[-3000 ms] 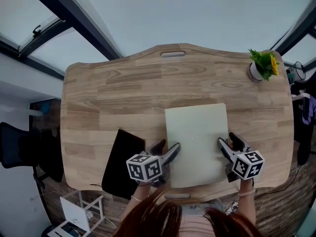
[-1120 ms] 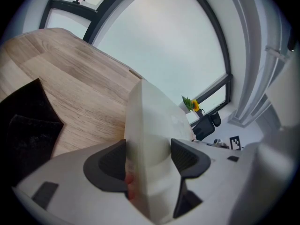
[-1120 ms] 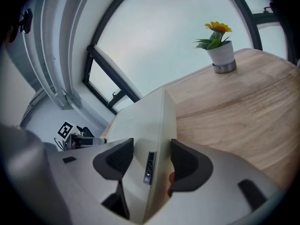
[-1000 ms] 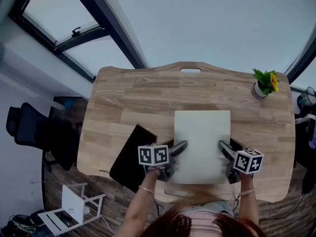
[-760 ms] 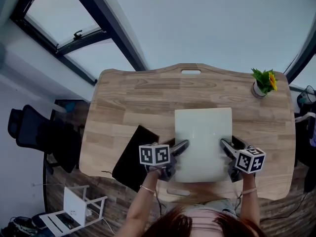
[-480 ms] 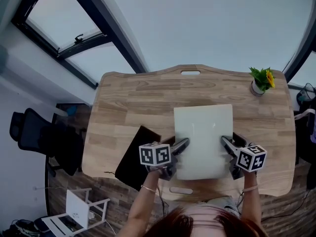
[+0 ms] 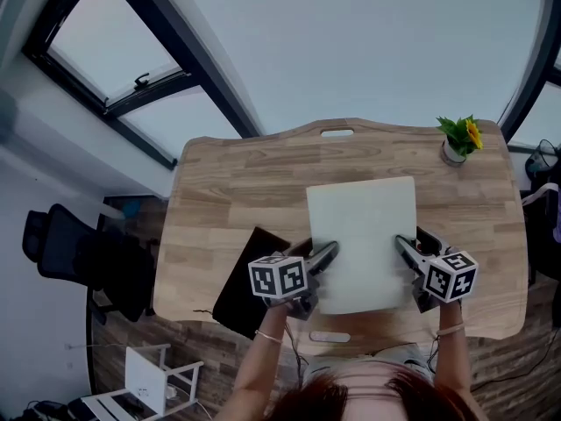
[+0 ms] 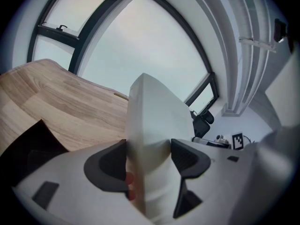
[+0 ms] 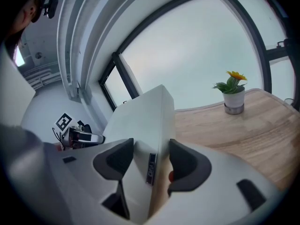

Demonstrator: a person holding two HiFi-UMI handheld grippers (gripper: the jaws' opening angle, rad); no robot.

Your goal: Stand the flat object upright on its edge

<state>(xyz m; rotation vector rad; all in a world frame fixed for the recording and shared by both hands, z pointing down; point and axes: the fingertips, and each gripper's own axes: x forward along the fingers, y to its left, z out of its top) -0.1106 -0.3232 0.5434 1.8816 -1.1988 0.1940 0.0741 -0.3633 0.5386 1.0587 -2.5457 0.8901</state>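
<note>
A wooden table (image 7: 237, 191) spans the head view. Near its front-left corner lies a flat black pad (image 7: 241, 283), one corner hanging past the front edge. Just to the right of it is my left gripper (image 7: 323, 257), its two dark jaws pinched onto the left edge of a pale, flat white panel (image 7: 361, 235), close to that panel's near corner. The panel sits over the middle of the table towards the front edge, its broad face turned up at the head camera; in both gripper views it rises away from the jaws at a tilt. I cannot tell whether its far edge touches the wood. My right gripper (image 7: 412, 246) clamps the panel's right edge in the same way, jaws pressed on either face. At the table's far-right corner stands a small potted plant (image 7: 458, 139) with a yellow flower.
</note>
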